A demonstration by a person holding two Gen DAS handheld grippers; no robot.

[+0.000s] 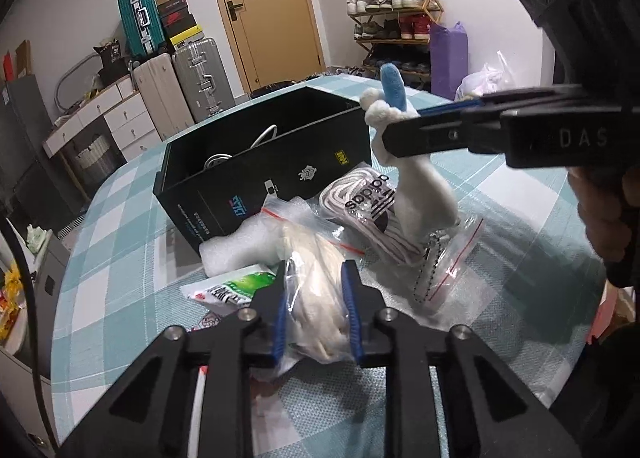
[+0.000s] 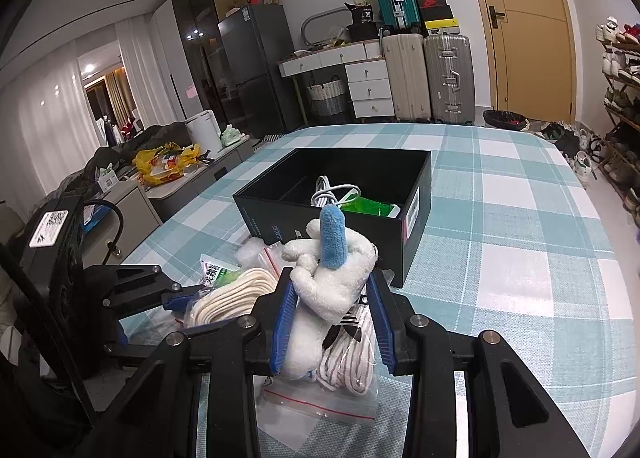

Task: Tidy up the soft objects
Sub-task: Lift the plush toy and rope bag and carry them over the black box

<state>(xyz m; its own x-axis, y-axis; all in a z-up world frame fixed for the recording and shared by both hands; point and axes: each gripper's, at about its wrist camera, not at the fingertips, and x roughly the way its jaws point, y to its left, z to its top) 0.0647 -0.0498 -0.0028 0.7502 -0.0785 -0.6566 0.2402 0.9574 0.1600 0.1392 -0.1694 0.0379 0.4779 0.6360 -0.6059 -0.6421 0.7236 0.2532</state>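
Note:
My left gripper (image 1: 316,264) is shut on a clear bag of cream cord (image 1: 320,298), which rests low over the checked tablecloth (image 1: 120,218). My right gripper (image 2: 330,274) is shut on a white plush toy (image 2: 328,290) with a blue tip, held upright above the table. In the left wrist view the right gripper (image 1: 400,124) reaches in from the right and pinches the plush toy (image 1: 424,198) near its top. The right wrist view shows the left gripper (image 2: 180,304) at the left, against the cream cord bag (image 2: 228,298). An open black box (image 2: 416,194) stands just behind both.
The black box (image 1: 264,162) holds a white cable (image 2: 332,194) and a green packet (image 2: 368,208). In front of it lie a bag of striped laces (image 1: 360,202), white foam (image 1: 236,250) and a green-printed packet (image 1: 240,286). Suitcases, drawers and a shoe rack line the walls.

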